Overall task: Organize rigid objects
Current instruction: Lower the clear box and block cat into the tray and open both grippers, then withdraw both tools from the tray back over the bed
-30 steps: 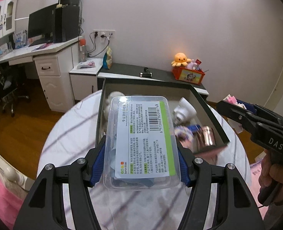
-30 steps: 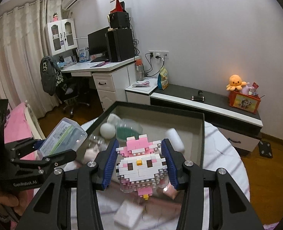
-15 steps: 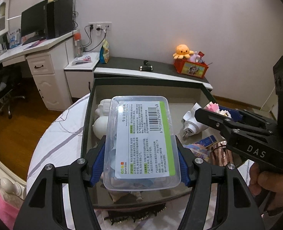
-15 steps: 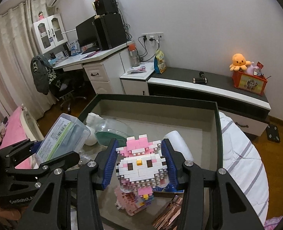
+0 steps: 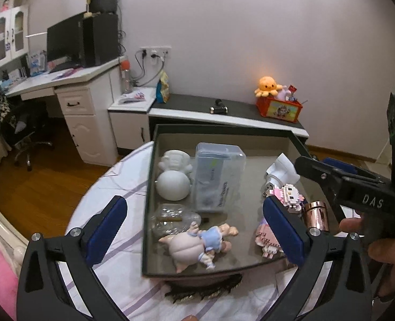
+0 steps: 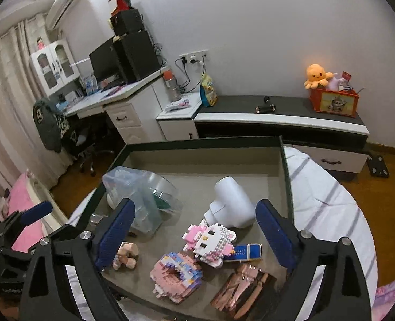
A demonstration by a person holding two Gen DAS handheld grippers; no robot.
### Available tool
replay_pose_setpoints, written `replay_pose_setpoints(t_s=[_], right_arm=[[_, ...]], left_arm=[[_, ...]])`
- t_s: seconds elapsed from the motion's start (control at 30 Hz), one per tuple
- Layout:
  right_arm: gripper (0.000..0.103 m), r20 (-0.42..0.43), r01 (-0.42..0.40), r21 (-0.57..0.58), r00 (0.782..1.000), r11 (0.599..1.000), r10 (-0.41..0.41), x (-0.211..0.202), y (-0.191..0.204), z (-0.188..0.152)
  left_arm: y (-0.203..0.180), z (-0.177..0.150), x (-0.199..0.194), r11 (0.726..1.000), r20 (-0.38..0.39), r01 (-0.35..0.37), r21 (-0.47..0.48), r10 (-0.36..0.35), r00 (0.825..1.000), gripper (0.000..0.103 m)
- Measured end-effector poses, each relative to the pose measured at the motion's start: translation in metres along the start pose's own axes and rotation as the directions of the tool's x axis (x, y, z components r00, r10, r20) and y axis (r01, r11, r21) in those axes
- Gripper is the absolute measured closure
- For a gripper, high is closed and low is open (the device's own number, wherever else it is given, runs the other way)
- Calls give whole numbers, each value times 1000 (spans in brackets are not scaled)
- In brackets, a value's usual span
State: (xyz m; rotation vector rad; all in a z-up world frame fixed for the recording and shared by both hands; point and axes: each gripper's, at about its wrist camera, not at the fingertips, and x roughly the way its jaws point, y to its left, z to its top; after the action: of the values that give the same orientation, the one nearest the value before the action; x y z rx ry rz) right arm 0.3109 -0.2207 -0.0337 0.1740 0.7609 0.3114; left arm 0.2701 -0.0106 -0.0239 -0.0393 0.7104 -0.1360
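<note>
While both jaws gape empty, dark tray on striped cloth (bedroom, wood floor)

The right gripper has just been opening; its jaws stand wide, nothing pressed between them. Below, in the dark-rimmed tray, a pink-and-white block figure lies tilted against a blue box, just in front of a white plug adapter. A clear plastic case rests at the tray's left.
</note>
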Motion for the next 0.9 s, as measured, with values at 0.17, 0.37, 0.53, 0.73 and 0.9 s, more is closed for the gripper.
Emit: replay_pose_setpoints(t_s=[0.17, 0.37, 0.53, 0.73, 0.9], right_arm=[[10, 26, 23, 36, 999, 999, -24, -24, 2, -8], [10, 82, -4, 65, 997, 998, -1, -56, 10, -19], [10, 111, -5, 40, 994, 999, 0, -89, 21, -36], [10, 178, 67, -17, 982, 998, -63, -133, 37, -60], [10, 211, 106, -57, 973, 993, -91, -161, 48, -80]], left_arm=[[6, -6, -27, 1000, 43, -29, 1, 29, 999, 0], [10, -15, -58, 999, 71, -27, -18, 28, 997, 0], [13, -29, -83, 999, 90, -39, -26, 41, 995, 0], [16, -53, -115, 998, 107, -42, -50, 47, 993, 0], [20, -72, -129, 997, 91, -46, -65, 52, 995, 0]])
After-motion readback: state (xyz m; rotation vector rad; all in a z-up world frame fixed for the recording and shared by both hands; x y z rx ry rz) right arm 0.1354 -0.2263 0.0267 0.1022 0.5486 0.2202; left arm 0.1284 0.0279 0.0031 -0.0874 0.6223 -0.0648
